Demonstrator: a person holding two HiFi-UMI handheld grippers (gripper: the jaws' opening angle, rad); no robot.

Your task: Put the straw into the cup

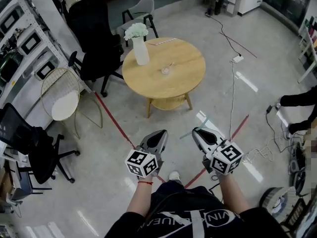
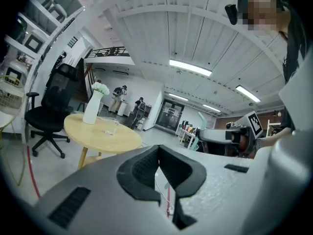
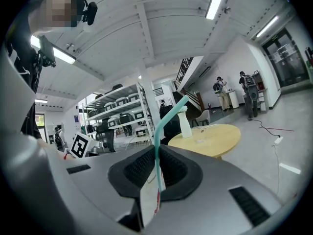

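Observation:
A clear cup (image 1: pixel 165 70) stands near the middle of a round wooden table (image 1: pixel 185 81), some way ahead of me. My right gripper (image 1: pixel 196 131) is shut on a teal straw (image 3: pixel 168 119) that rises upright between its pads, with a white paper wrapper (image 3: pixel 149 199) hanging below it. My left gripper (image 1: pixel 161 132) is level beside it, jaws together and holding nothing. Both point toward the table from over the floor, well short of it. The cup (image 2: pixel 111 126) shows small in the left gripper view, and the table (image 3: pixel 215 140) in the right gripper view.
A white vase of flowers (image 1: pixel 139 46) stands on the table's left side. A black office chair (image 1: pixel 96 38) and a grey chair (image 1: pixel 141 11) flank the table; a wire chair (image 1: pixel 62 100) is further left. Red tape lines (image 1: pixel 116 123) and cables (image 1: pixel 232 98) cross the floor.

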